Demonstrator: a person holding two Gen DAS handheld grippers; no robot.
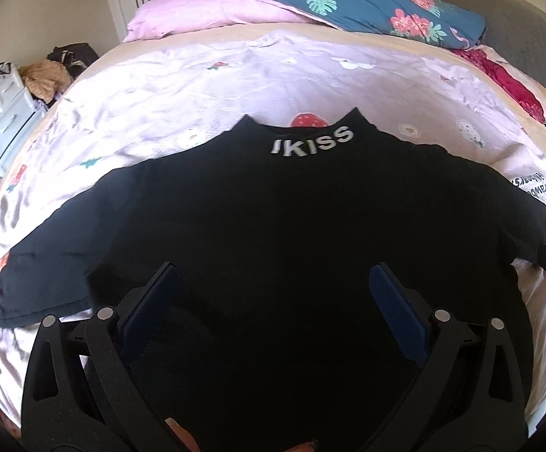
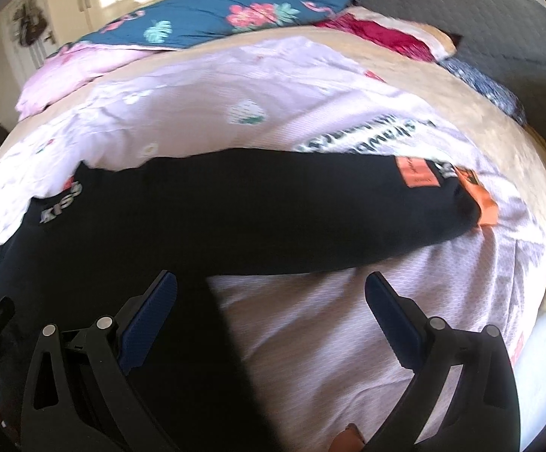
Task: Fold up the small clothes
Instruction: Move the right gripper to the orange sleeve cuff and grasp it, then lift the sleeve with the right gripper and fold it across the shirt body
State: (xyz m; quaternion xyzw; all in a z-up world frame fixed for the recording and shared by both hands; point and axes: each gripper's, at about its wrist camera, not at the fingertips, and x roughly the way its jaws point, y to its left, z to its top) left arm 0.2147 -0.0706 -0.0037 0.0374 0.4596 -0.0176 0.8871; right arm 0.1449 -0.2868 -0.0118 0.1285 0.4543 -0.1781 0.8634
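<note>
A black shirt (image 1: pixel 292 207) (white lettering at the collar) lay spread flat on the sheet (image 1: pixel 141 98). The left gripper (image 1: pixel 273 286) hung over its body, jaws wide and empty. The right gripper (image 2: pixel 271 293) gaped over the sleeve (image 2: pixel 310 203) edge.

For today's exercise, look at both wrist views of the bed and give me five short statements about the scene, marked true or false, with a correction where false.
1. The black shirt lies spread flat on the bed. True.
2. The left tongs are shut on a sleeve. False: they are open, holding nothing.
3. White letters sit near the shirt's collar. True.
4. The orange patch is on the collar. False: it is on a sleeve end.
5. The right tongs are open. True.
</note>
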